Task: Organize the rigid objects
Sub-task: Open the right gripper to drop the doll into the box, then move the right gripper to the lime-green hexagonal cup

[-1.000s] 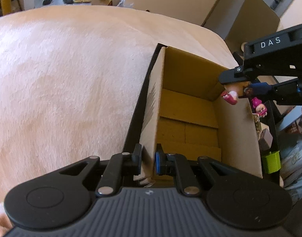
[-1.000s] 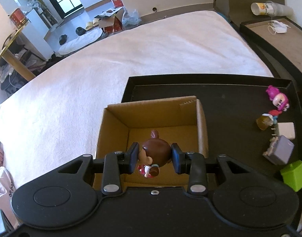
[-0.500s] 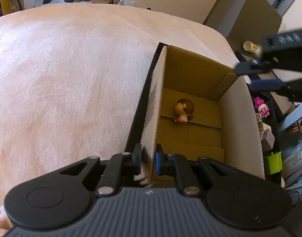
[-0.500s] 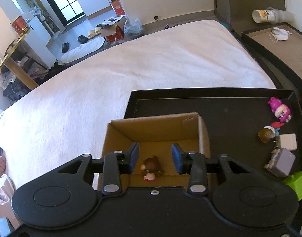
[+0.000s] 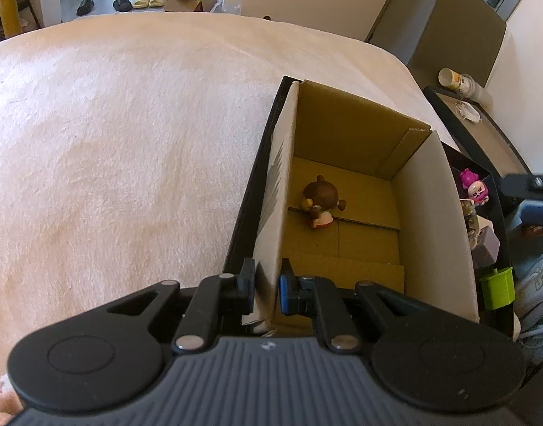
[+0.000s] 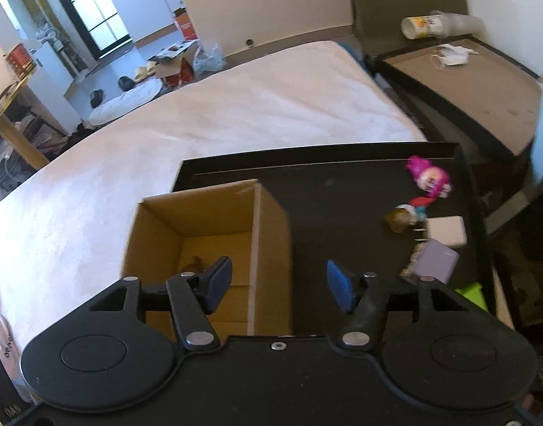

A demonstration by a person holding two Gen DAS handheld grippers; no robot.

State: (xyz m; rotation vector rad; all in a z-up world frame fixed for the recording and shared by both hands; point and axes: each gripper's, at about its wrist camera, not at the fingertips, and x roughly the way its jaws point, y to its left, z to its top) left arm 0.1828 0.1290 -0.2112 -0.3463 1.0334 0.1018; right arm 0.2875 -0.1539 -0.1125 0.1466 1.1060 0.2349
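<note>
In the left wrist view, the left gripper [image 5: 266, 285] is clenched on the near wall of the cardboard box [image 5: 433, 213], where a brown-haired figurine [image 5: 321, 200] lies on the floor; a green cup [image 5: 498, 287] stands right. In the right wrist view, the right gripper [image 6: 278, 285] is opening, empty, above the black tray [image 6: 328, 191]; a pink figurine [image 6: 429, 177] and purple block [image 6: 434, 262] lie right. No readable writing.

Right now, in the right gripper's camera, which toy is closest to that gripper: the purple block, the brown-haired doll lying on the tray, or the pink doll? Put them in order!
From the right gripper, whose jaws are opening with nothing between them:
1. Purple block, to its right on the black tray.
2. Brown-haired doll, farther back, beside a white block.
3. Pink doll, farthest, toward the tray's back right corner.
</note>
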